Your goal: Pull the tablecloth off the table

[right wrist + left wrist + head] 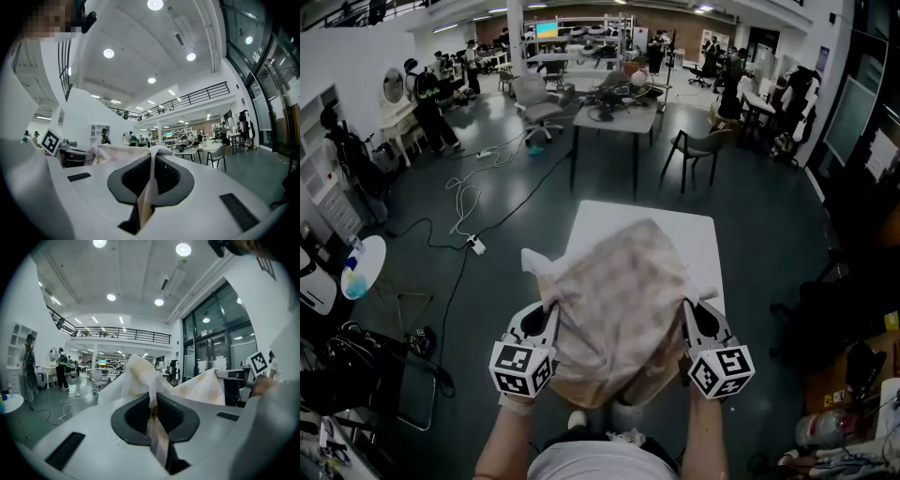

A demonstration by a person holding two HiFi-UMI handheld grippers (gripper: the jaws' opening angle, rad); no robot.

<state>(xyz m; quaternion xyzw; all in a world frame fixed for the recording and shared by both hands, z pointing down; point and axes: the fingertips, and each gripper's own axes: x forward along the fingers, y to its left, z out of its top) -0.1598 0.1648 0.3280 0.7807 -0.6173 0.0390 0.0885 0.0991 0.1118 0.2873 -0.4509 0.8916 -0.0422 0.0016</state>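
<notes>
Both tools are clamped tight on cloth. The left gripper [547, 311] and the right gripper [690, 309] each pinch a fold of the tablecloth [619, 300] between closed jaws, one at each near corner of it. They hold it up in front of the person at the near edge of the table [609, 216].

The cloth hangs as a slack sheet between the two tools. Its lower part droops below the near edge, while its far part still lies on the tabletop. The far end of the table and a strip along its right edge are bare, and a pale corner of the cloth juts past the left edge.

The main risk, as I judge it, is the grip. Each jaw pair bites only a thin, bunched fold, so a sharp tug could slide the fabric out. If one side slips or leads, the cloth would skew and its trailing part could drag or catch on a table corner. The sagging middle could also fall against the person's legs.

Only the head view shows the table and how much cloth rests on it. Only the gripper views show the pinch itself, with the fold running down the slot between the pads. Each of them also shows the other tool's marker cube across the lifted cloth.
</notes>
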